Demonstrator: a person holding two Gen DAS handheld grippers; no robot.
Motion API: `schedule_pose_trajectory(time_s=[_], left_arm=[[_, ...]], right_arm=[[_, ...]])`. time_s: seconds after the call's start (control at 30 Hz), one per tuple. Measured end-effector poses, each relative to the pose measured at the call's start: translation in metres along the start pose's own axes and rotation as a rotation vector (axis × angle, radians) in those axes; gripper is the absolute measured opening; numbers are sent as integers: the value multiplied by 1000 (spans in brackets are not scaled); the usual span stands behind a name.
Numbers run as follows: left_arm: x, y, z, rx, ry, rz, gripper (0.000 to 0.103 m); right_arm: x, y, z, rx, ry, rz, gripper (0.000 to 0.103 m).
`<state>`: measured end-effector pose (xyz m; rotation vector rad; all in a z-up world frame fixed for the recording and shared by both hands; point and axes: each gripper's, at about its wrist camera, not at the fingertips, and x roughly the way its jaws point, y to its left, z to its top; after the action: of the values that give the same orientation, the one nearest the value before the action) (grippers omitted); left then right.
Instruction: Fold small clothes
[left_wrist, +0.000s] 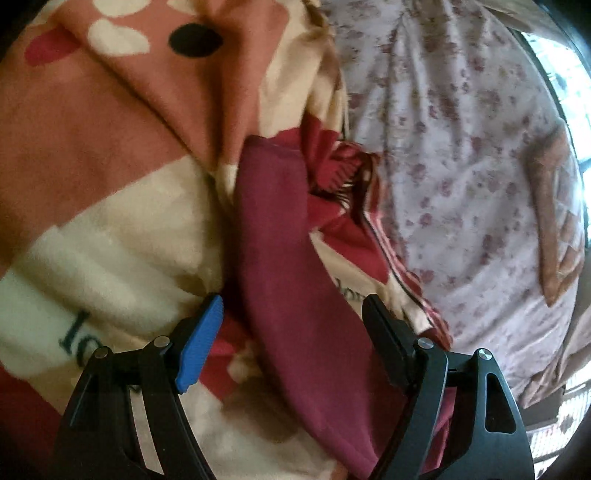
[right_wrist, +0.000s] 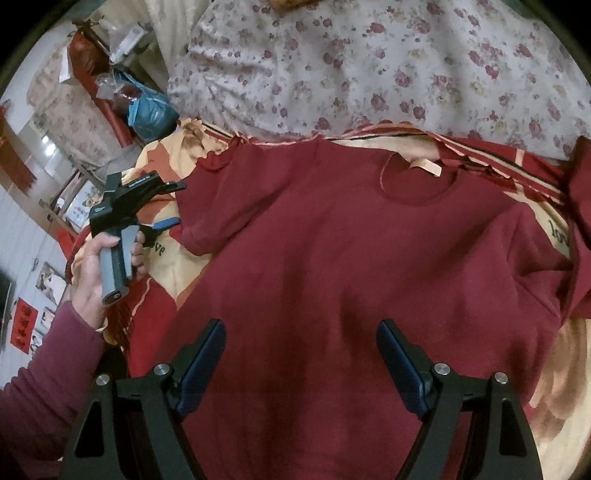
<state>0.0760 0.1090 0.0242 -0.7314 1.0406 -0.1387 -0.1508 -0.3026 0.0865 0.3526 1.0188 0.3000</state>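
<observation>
On the patterned blanket (right_wrist: 162, 266), maroon shirt (right_wrist: 332, 258) flat, collar away, hem near, left gripper (left_wrist: 291, 332) and right gripper (right_wrist: 301, 354) wide open, empty

both grippers gape, left gripper (left_wrist: 293, 321) and right gripper (right_wrist: 301, 343) angled downward

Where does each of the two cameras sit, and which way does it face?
Left wrist: on the left tool, looking down at a dark red knitted sleeve on the patterned fleece blanket; only its open fingers show.
Right wrist: on the right tool, facing the dark red knitted sweater spread flat; its open fingers, the left hand and a sleeve show.
Shared: sweater, blanket, floral bedsheet.
</observation>
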Motion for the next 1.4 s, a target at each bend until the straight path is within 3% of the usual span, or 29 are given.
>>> schedule_pose_trajectory(time_s=[0.1, 0.13, 0.2, 0.27, 0.37, 0.5, 0.63, 0.73, 0.87, 1.0, 1.2, 1.23, 1.27, 1.3, 1.33, 1.4], left_arm=[[11, 0, 6, -5, 8, -9, 76], [16, -3, 7, 4, 16, -10, 69], [27, -9, 10, 31, 43, 0, 49], [37, -11, 11, 34, 66, 24, 7], [31, -7, 10, -13, 33, -3, 5], [-5, -27, 4, 51, -21, -44, 5], [-53, -70, -1, 143, -74, -133, 5], [-87, -117, -12, 225, -94, -238, 5], [-112, -202, -55, 416, -84, -367, 5], [-97, -264, -110, 571, -13, -434, 5], [-10, -298, -204, 726, 99, -367, 7], [6, -297, -217, 745, 116, -362, 19], [24, -293, -231, 761, 158, -365, 43], [41, -288, -245, 766, 217, -371, 56], [54, -282, -255, 752, 265, -372, 64], [67, -274, -268, 759, 302, -333, 64]], right_arm=[[4, -3, 2, 12, 10, -1, 82], [4, -4, 2, 16, 10, -1, 82], [5, -5, 1, 26, 9, 0, 82], [5, -5, 1, 33, 7, -2, 82], [2, -2, 0, 26, 1, -2, 82], [-6, -2, 0, 3, -18, -12, 82], [-17, -9, 3, 25, -47, -13, 82], [-31, -17, 4, 60, -88, -17, 82], [-51, -31, 4, 78, -131, -64, 82], [-73, -54, 2, 135, -171, -109, 82], [-94, -91, -9, 233, -197, -177, 82], [-95, -95, -12, 243, -192, -187, 82], [-96, -99, -14, 249, -188, -195, 82], [-96, -103, -16, 255, -184, -203, 82], [-96, -106, -18, 260, -192, -222, 82], [-97, -112, -21, 276, -188, -229, 82]])
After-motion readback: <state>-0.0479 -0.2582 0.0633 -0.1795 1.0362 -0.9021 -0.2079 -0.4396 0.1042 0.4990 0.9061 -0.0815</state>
